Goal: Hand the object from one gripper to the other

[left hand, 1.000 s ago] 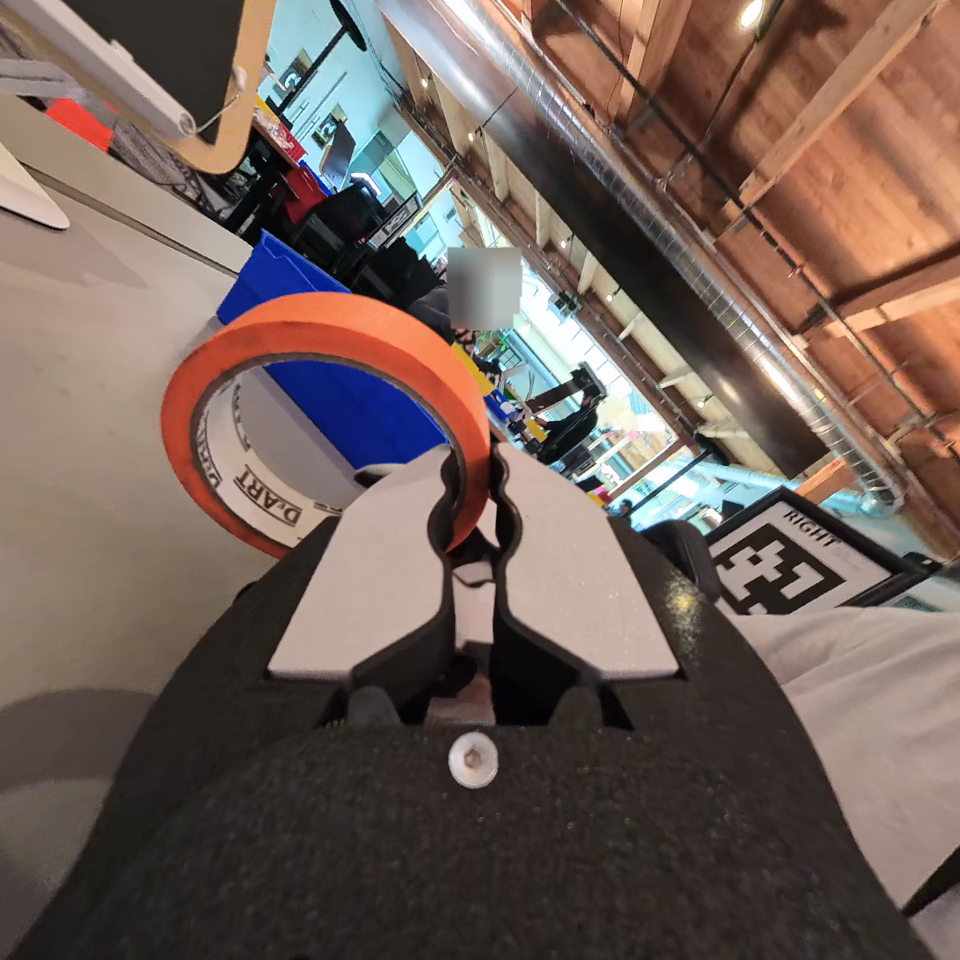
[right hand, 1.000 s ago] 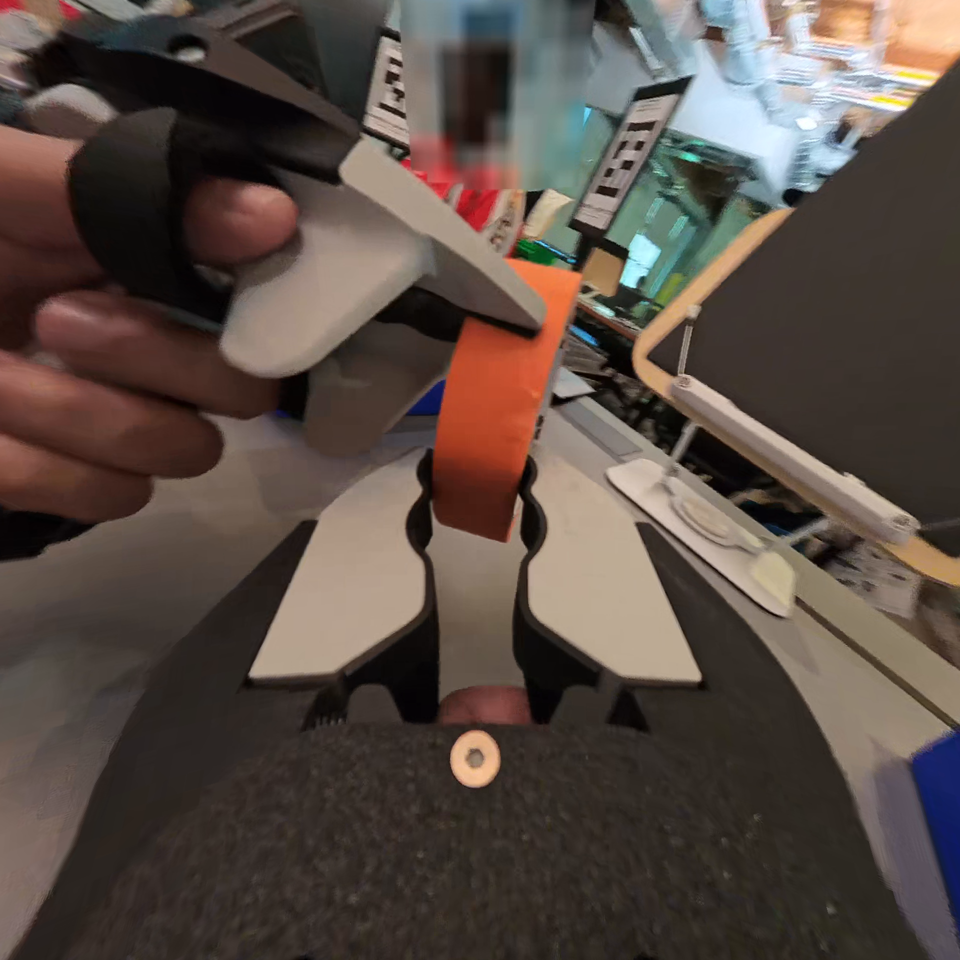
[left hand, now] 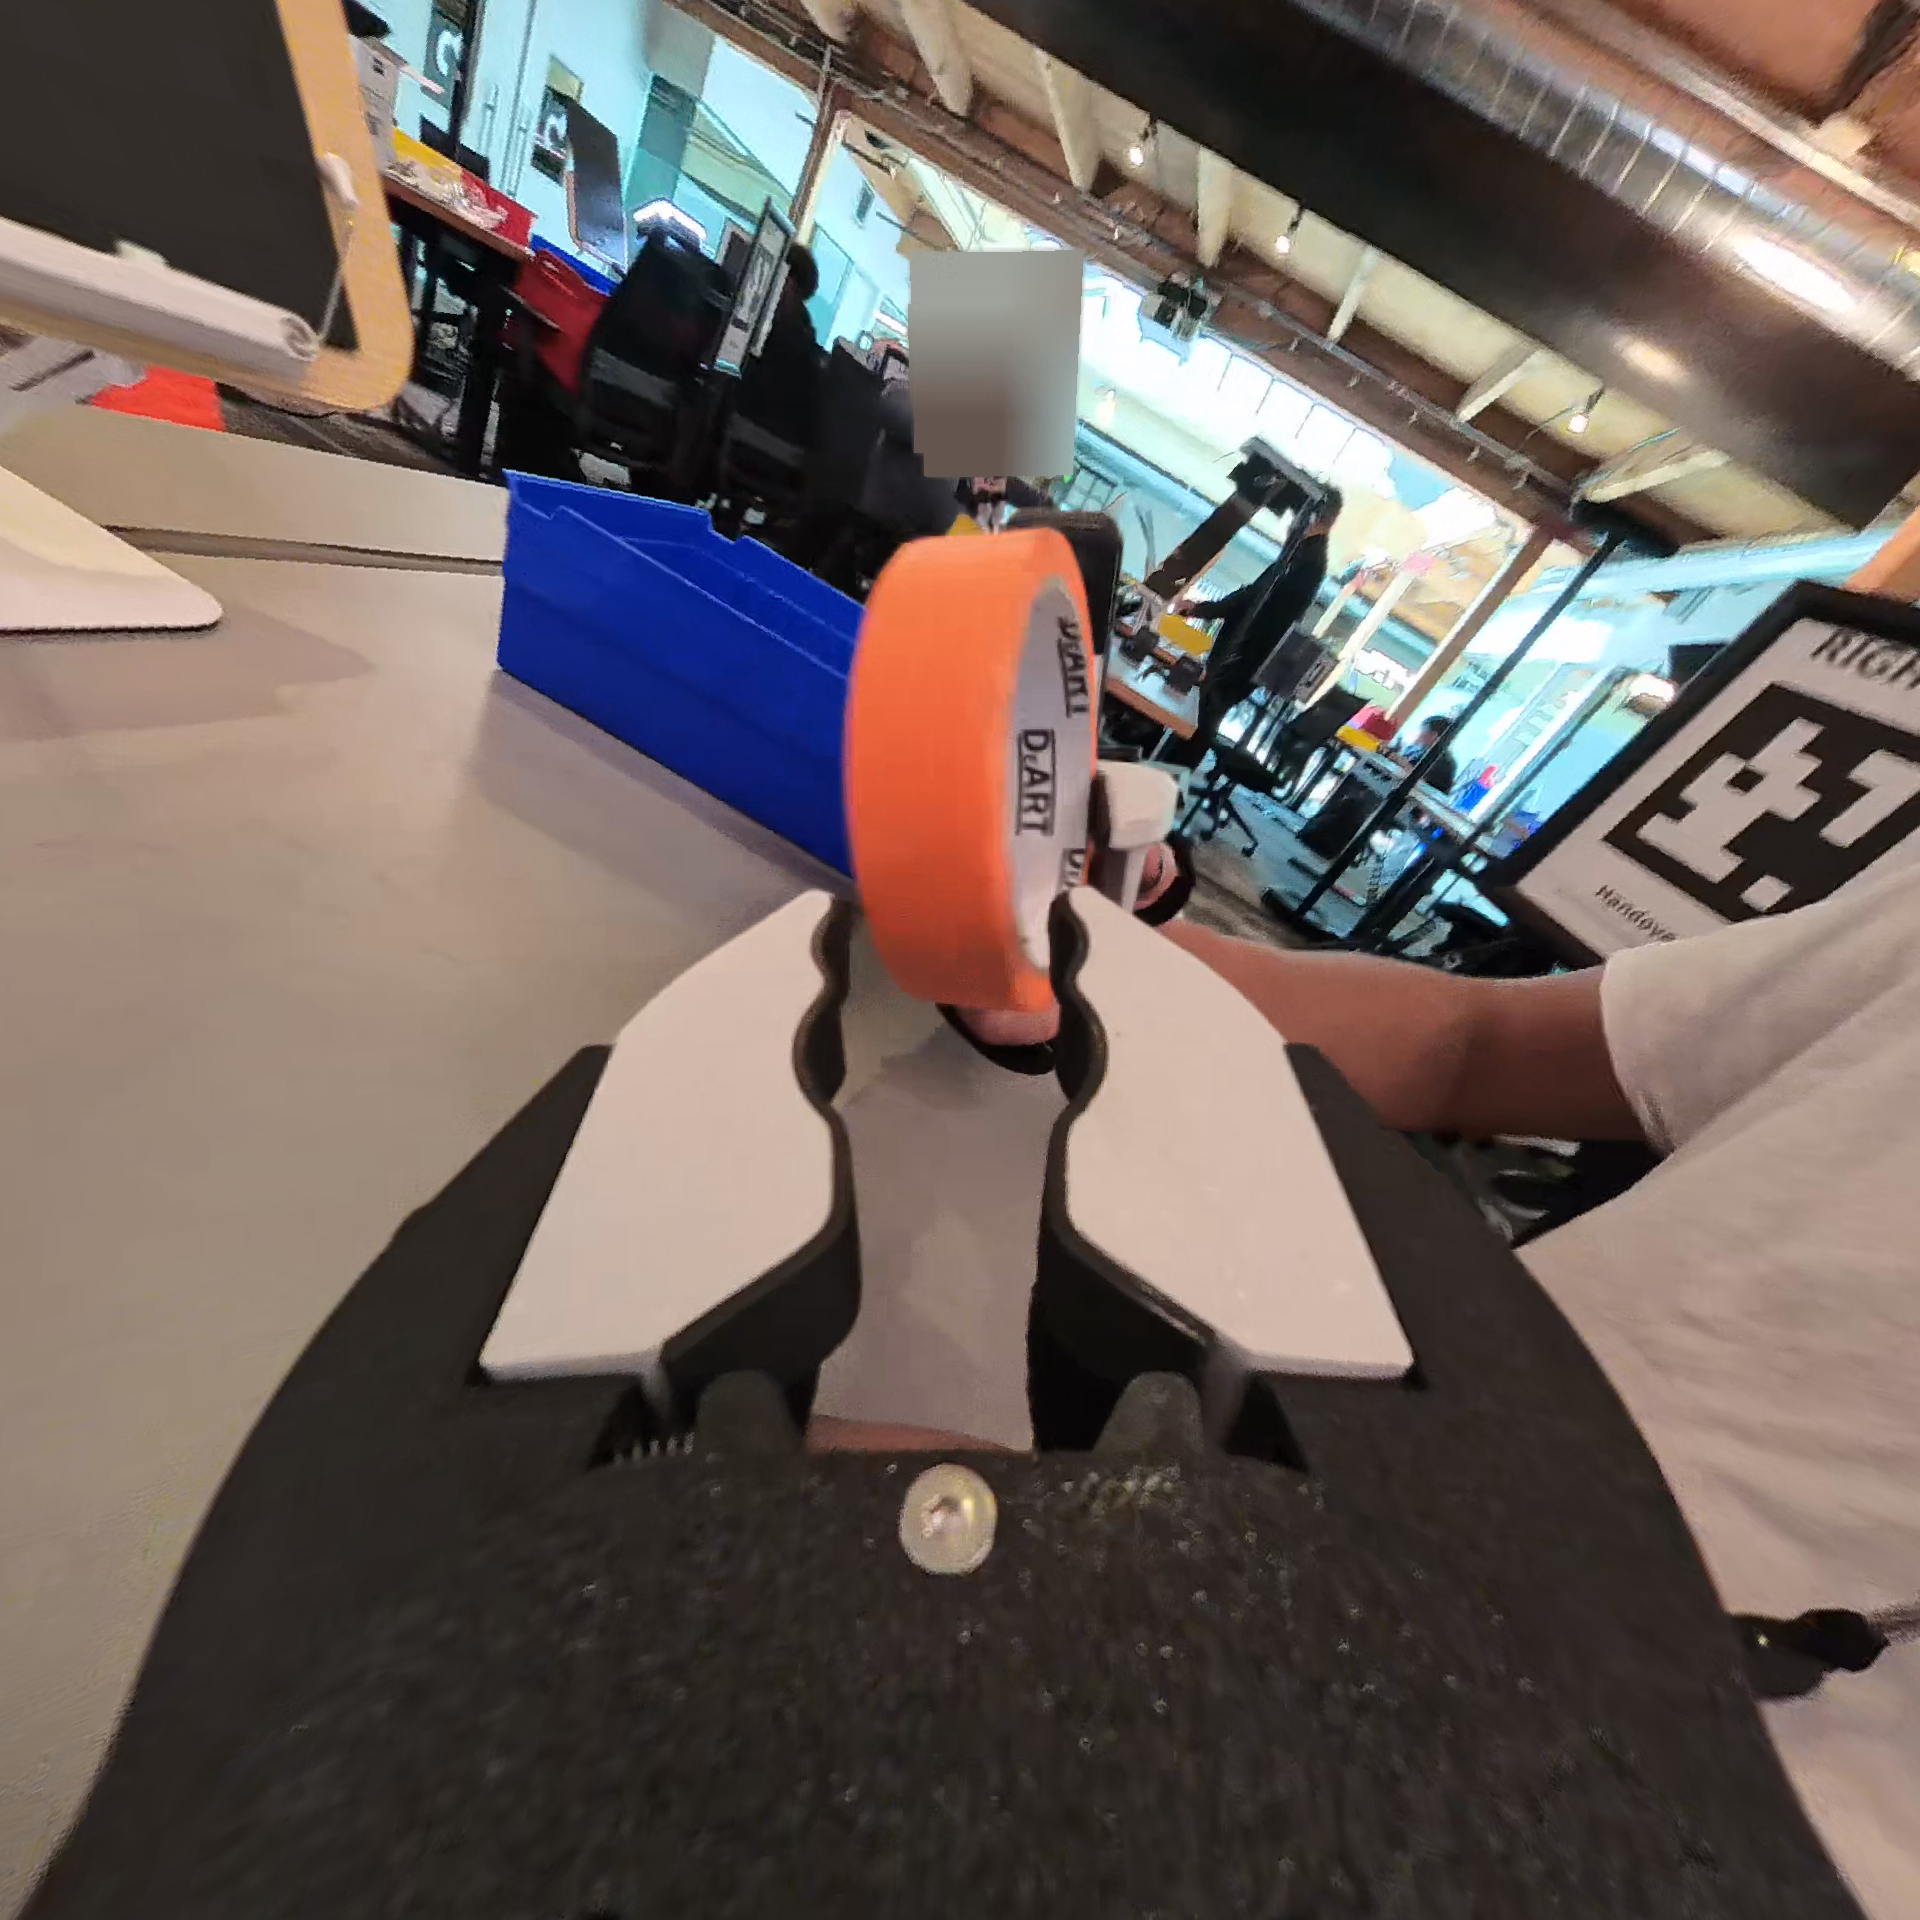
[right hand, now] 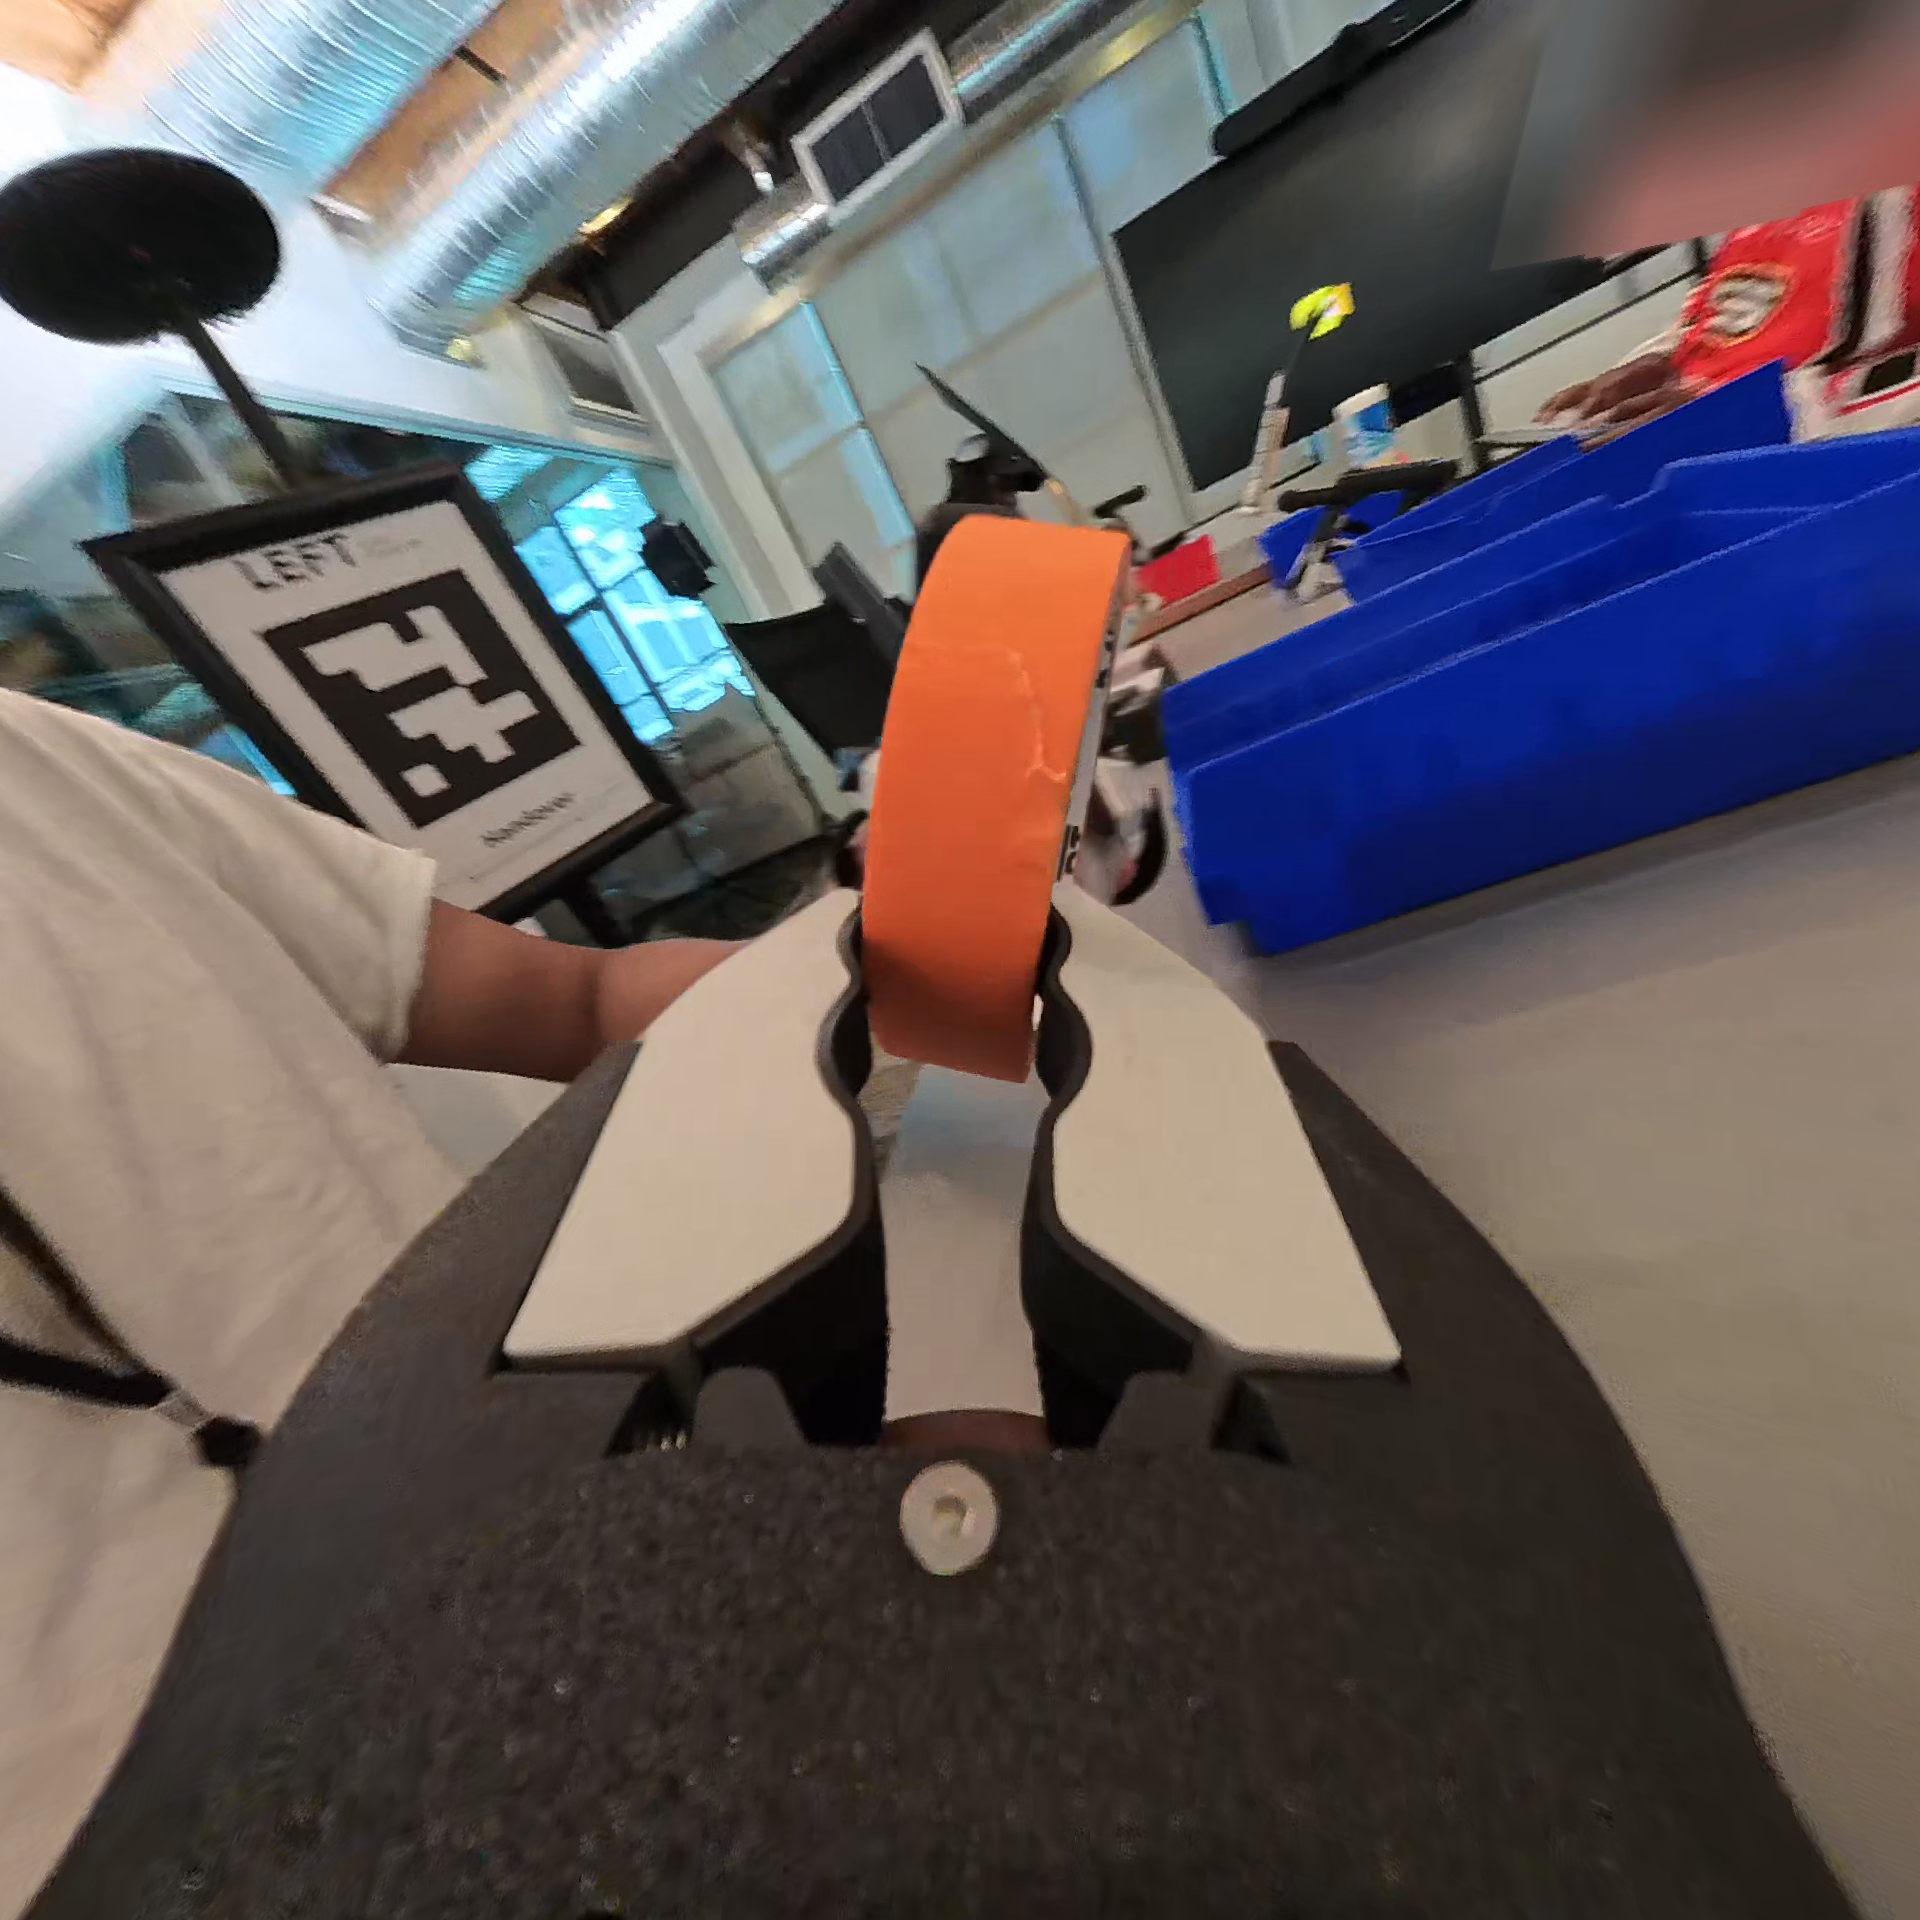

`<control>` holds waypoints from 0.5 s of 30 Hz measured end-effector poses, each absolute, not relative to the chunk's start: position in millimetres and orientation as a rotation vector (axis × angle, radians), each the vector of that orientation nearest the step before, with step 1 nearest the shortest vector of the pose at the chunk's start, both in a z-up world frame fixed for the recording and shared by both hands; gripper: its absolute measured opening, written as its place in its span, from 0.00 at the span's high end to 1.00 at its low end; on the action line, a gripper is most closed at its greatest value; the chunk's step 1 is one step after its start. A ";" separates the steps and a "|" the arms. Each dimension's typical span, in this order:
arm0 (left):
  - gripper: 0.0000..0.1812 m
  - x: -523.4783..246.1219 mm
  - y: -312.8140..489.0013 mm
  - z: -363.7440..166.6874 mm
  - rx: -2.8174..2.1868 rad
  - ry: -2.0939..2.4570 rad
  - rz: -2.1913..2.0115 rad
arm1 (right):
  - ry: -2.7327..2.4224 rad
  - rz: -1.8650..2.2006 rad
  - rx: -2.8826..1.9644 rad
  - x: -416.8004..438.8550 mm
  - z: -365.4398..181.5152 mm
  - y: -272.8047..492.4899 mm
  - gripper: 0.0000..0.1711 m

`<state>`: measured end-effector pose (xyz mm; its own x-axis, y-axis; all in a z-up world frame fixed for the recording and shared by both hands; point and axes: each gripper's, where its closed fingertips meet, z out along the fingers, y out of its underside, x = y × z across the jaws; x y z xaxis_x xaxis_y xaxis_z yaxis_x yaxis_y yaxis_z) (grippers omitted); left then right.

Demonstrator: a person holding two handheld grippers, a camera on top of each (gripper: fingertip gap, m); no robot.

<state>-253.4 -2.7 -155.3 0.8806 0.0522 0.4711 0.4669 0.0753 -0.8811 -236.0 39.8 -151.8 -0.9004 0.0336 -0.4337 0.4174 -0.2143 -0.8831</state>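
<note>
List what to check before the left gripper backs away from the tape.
1. Right gripper clamps the orange tape roll: ok, its fingers touch both edges.
2. Left gripper released: ok, its fingers are spread, with a gap on one side.
3. Left fingers clear of the roll: not ok, the roll sits between their tips.
4. Roll held off the table: ok.
5. Blue bin out of the way: ok, apart.

A pale grey table [left hand: 260, 935] carries a blue plastic bin [left hand: 675, 655], standing on its far part near the edge. At the far left of the left wrist view, a flat white base plate [left hand: 83, 582] lies on the tabletop, well apart from the bin.
</note>
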 end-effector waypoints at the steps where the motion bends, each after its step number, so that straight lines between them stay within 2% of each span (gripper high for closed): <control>1: 0.80 -256.2 -3.4 -155.9 -1.464 -0.452 -0.342 | 1.763 -2.188 0.518 -233.6 -151.7 39.6 0.84; 6: 0.77 -251.0 0.9 -160.3 -1.482 -0.432 -0.404 | 1.759 -2.132 0.509 -229.3 -159.0 30.2 0.84; 8: 0.83 -248.7 3.2 -165.1 -1.517 -0.428 -0.405 | 1.788 -2.108 0.516 -229.1 -164.7 26.7 0.84; 11: 0.84 -255.7 2.5 -172.1 -1.530 -0.526 -0.446 | 1.925 -2.100 0.553 -237.6 -177.1 26.4 0.82; 12: 0.84 -258.2 2.8 -173.3 -1.518 -0.566 -0.463 | 2.047 -2.120 0.560 -243.0 -183.8 26.8 0.79; 13: 0.84 -261.0 2.6 -175.6 -1.507 -0.614 -0.484 | 2.216 -2.153 0.560 -250.3 -190.6 28.8 0.71; 15: 0.84 -262.7 1.8 -179.5 -1.487 -0.679 -0.557 | 2.581 -2.213 0.508 -261.9 -198.5 36.2 0.48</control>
